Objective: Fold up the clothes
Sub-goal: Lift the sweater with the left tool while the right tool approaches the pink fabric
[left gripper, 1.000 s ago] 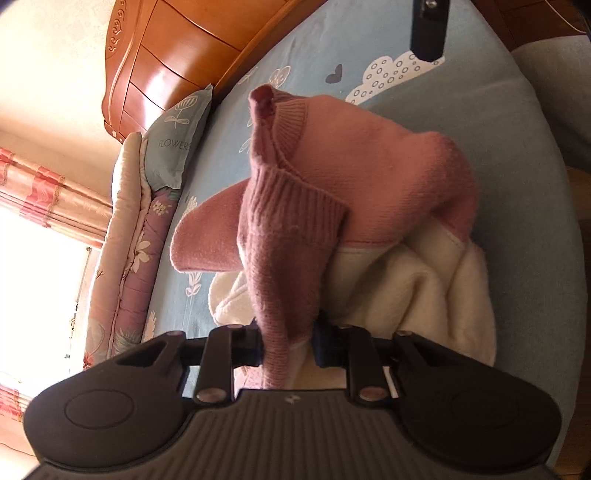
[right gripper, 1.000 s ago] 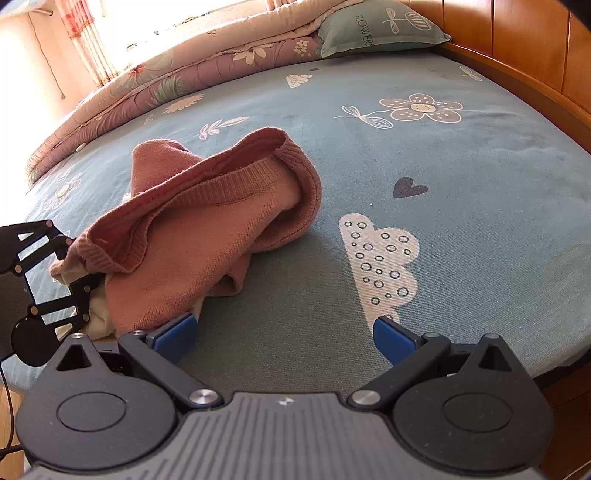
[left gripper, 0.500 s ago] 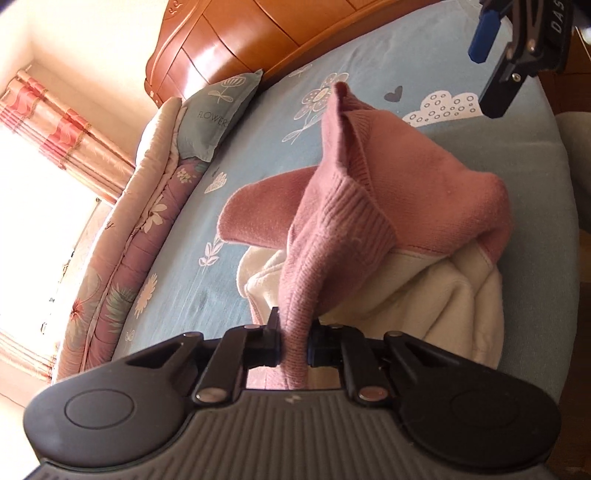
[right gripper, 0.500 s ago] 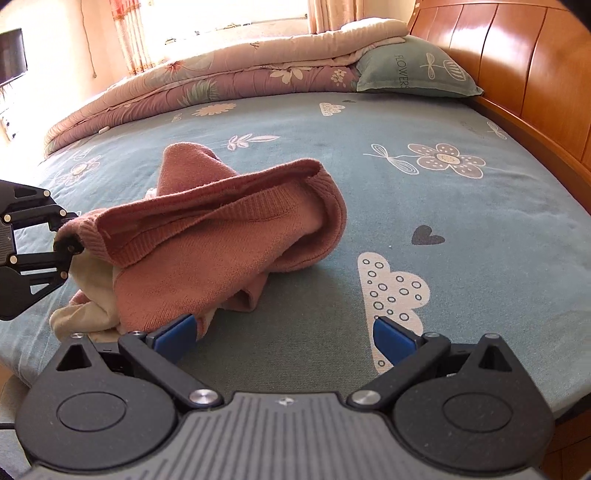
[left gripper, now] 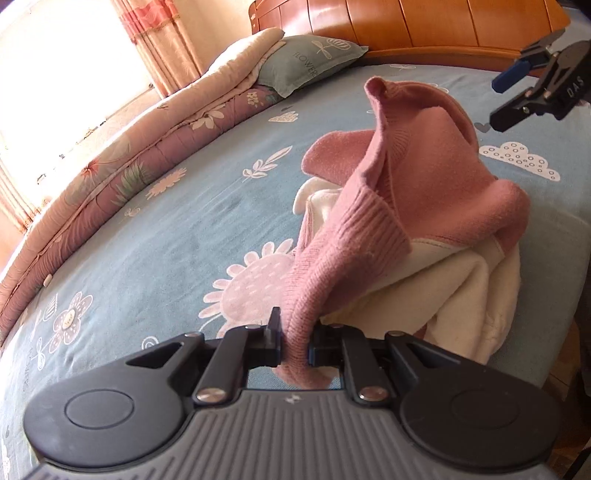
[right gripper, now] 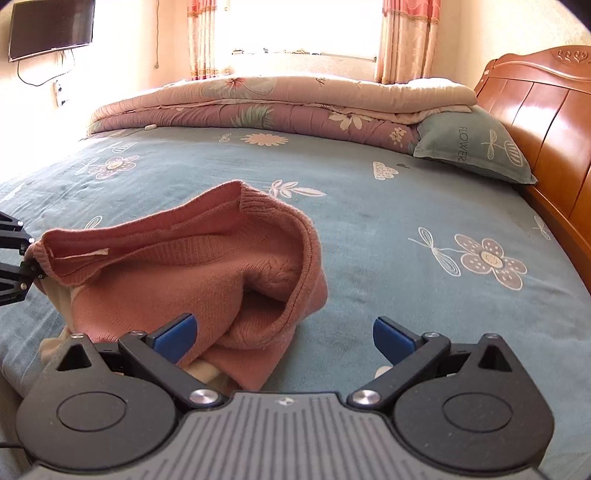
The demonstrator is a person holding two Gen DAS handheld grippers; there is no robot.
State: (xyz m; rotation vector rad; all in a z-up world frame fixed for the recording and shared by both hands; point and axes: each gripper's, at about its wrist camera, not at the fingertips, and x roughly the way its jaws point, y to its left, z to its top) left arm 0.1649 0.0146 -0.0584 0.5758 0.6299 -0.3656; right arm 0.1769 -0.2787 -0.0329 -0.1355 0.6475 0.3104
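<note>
A pink knitted sweater (left gripper: 413,177) (right gripper: 192,273) lies crumpled on the blue bedsheet (left gripper: 177,229), on top of a cream garment (left gripper: 469,288) (right gripper: 55,306). My left gripper (left gripper: 295,345) is shut on the sweater's ribbed hem and holds that edge lifted off the bed; it shows at the left edge of the right wrist view (right gripper: 26,266). My right gripper (right gripper: 282,336) stands open just above the near folds of the sweater, with nothing pressed between its blue pads (right gripper: 175,334). It appears at the upper right of the left wrist view (left gripper: 517,92).
A folded floral quilt (right gripper: 280,107) runs along the far side of the bed, with a teal pillow (right gripper: 476,147) beside the wooden headboard (right gripper: 546,122). A curtained window (right gripper: 306,26) and a wall screen (right gripper: 51,26) lie beyond. The bed's edge is near the cream garment (left gripper: 569,280).
My left gripper has lifted and rolled upright with the sweater hem still in it. The right gripper has risen and levelled, staying open over the sweater.
</note>
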